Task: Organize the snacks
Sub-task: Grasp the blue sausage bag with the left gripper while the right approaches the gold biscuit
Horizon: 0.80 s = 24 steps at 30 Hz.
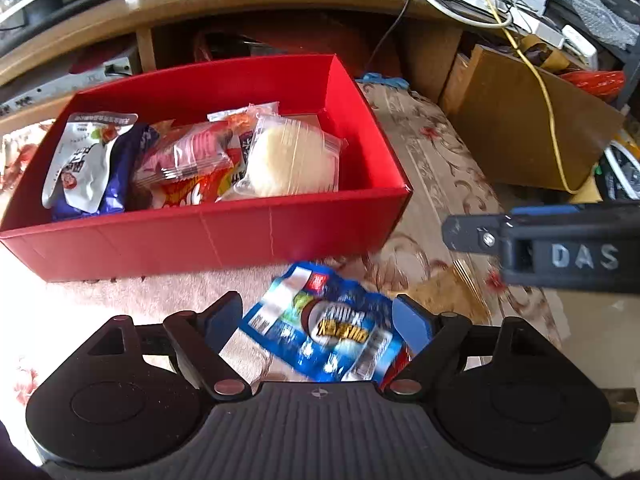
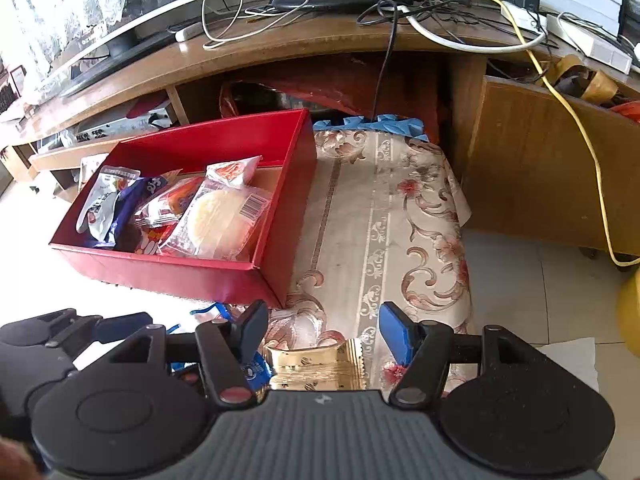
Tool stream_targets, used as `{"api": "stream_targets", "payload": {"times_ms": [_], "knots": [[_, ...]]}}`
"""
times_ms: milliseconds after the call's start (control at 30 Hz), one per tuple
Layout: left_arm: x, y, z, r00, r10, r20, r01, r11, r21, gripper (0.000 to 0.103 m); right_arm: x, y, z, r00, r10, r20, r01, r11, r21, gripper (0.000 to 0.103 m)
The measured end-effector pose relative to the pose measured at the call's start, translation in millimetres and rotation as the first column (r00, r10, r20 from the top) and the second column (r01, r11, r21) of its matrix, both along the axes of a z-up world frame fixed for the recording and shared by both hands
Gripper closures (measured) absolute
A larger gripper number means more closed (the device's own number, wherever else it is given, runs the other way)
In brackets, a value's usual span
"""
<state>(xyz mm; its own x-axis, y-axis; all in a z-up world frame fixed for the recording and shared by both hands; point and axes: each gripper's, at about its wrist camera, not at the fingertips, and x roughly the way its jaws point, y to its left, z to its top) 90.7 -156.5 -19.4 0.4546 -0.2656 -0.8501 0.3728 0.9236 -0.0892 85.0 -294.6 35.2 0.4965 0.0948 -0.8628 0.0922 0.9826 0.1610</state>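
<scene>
Two snack packets lie loose on the floral cloth, just in front of the red cardboard box (image 1: 224,236). Inside it, toward its left, sit a white-and-purple pouch (image 1: 86,164), pink wrappers and a clear-wrapped pale bun (image 1: 290,158). Left gripper (image 1: 318,322) brackets the crinkly blue snack packet (image 1: 320,332), jaws apart, likely to grab it. Right gripper (image 2: 324,330) stands open over the gold foil packet (image 2: 316,364).

Left gripper (image 1: 318,316) and right gripper (image 2: 324,330): black linkage arms, blue finger pads, silver pivot screws, ribbed grey base, "DAS" lettering.
</scene>
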Motion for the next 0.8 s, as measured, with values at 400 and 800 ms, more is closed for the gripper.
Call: {"api": "stream_targets", "payload": {"times_ms": [400, 800], "knots": [[2.8, -13.1, -20.7, 0.999, 0.045, -0.003, -0.045, 0.996, 0.073, 0.010, -4.1, -10.0, -1.6, 1.000, -0.001, 0.009, 0.001, 1.000, 0.016, 0.040], [10.8, -17.9, -26.2, 0.998, 0.060, -0.008, -0.059, 0.996, 0.064, 0.007, -0.5, -9.0, -7.8, 1.000, 0.015, -0.008, -0.015, 1.000, 0.004, 0.040]]}}
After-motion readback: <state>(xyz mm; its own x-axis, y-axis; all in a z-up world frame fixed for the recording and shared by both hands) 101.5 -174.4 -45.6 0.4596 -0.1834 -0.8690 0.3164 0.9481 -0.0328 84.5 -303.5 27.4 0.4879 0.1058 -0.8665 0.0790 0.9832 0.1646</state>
